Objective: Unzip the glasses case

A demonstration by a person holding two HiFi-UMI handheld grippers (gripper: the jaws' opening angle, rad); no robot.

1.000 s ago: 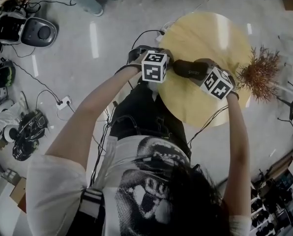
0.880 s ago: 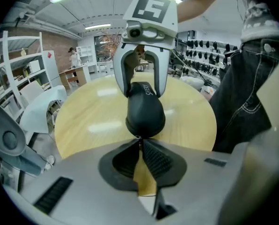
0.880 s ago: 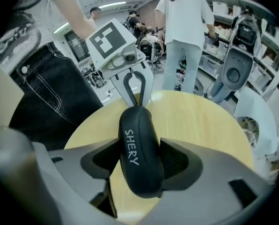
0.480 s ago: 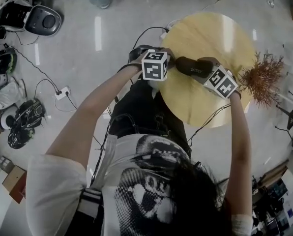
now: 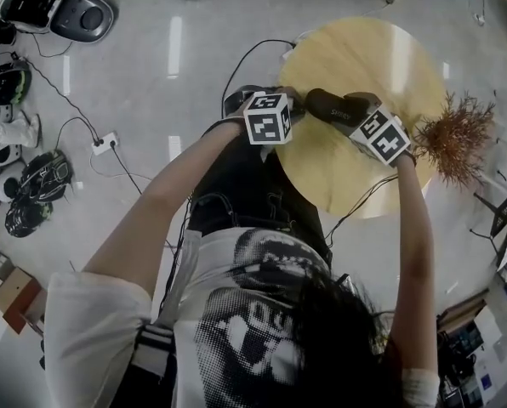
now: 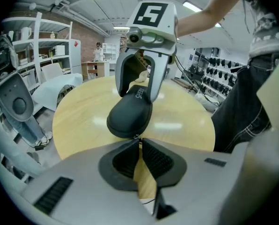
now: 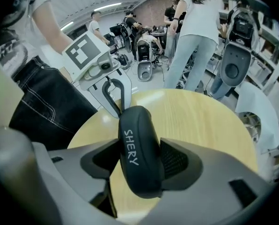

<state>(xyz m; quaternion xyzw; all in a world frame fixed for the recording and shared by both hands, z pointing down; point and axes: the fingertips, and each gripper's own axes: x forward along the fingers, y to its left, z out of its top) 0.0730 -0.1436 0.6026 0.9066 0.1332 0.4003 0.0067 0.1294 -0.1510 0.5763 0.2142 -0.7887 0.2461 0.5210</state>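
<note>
A black glasses case printed SHERY is held above the near edge of the round wooden table. My right gripper is shut on the case, with a pad on each long side. In the left gripper view the case points its rounded end at me. My left gripper is shut on the small zipper pull at that end. The head view shows the left gripper at the case's left end and the right gripper on its right part.
A bunch of dried brown twigs sits at the table's right edge. Cables, a power strip and helmets lie on the floor at left. People stand beyond the table. Shelves line the far wall.
The left gripper has rolled about its own line and shifted a little beside the case's end. The right gripper and the case have kept their place.
</note>
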